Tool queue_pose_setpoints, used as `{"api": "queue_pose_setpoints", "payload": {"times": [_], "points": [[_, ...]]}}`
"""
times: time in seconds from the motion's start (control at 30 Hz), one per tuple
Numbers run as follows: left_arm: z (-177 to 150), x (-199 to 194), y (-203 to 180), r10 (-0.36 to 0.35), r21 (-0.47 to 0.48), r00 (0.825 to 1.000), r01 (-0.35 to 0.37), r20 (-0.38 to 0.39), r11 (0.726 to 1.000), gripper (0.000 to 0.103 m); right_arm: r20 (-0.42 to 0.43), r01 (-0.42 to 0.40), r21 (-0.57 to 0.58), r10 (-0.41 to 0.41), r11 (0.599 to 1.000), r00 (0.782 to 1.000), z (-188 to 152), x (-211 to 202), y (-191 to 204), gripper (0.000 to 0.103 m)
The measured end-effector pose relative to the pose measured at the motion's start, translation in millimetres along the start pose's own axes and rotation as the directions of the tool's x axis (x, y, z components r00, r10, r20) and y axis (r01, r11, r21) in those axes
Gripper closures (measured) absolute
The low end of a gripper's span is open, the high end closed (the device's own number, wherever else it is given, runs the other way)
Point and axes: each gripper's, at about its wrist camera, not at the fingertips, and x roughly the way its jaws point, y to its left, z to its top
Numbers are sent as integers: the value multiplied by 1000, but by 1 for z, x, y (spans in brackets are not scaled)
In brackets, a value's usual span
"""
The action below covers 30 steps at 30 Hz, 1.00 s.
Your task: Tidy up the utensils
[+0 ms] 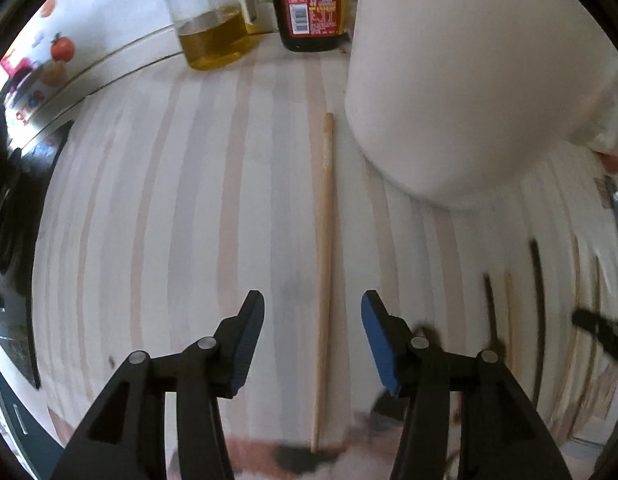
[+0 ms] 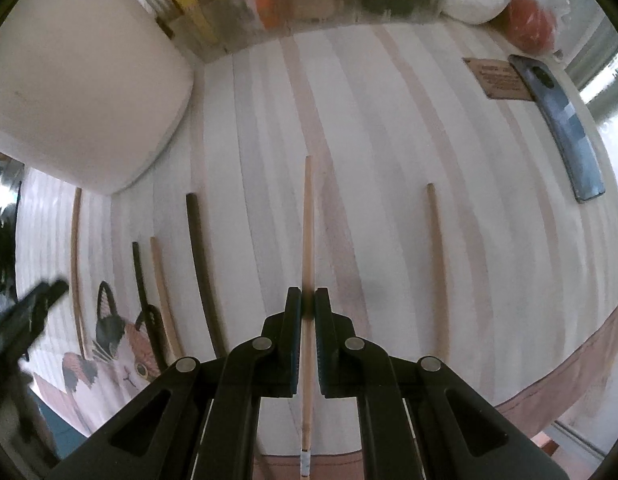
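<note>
Right hand-held gripper (image 2: 307, 312) clamped on chopstick (image 2: 307, 216); left hand-held gripper (image 1: 312, 312) apart above another.

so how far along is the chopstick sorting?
Done: nothing visibly sorted; chopsticks lie loose on the striped table beside the white container.
In hand: right gripper is shut on a light chopstick; left gripper is open over another light chopstick.
Left: two dark chopsticks and several light ones.

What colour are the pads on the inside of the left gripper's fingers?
Blue, on black fingers; the left wrist view shows them best.
</note>
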Motion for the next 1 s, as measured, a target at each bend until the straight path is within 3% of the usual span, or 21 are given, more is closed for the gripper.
{"api": "queue_pose_setpoints", "payload": {"times": [0.2, 0.23, 0.27, 0.3, 0.47, 0.7, 1.0], "points": [[24, 19, -15, 47, 74, 999, -47, 0, 996, 58, -26, 3, -2, -3, 1000, 1000, 8, 7, 0, 96], [25, 19, -17, 47, 82, 999, -46, -5, 996, 67, -28, 1, -3, -1, 1000, 1000, 10, 8, 0, 96], [24, 19, -18, 34, 87, 999, -33, -5, 996, 93, -30, 0, -6, 0, 1000, 1000, 11, 9, -3, 96], [20, 17, -20, 28, 91, 1000, -27, -9, 996, 97, -31, 0, -8, 0, 1000, 1000, 12, 9, -3, 96], [-10, 10, -22, 50, 73, 999, -49, -12, 996, 98, -43, -4, -31, 2, 1000, 999, 19, 10, -3, 96], [-61, -1, -8, -21, -37, 993, 17, -120, 999, 98, -73, -46, -55, 42, 997, 996, 9, 8, -3, 96], [-55, 4, -19, -10, -6, 994, 10, -109, 1000, 97, -102, -43, -93, 34, 995, 994, 19, 11, -2, 96]]}}
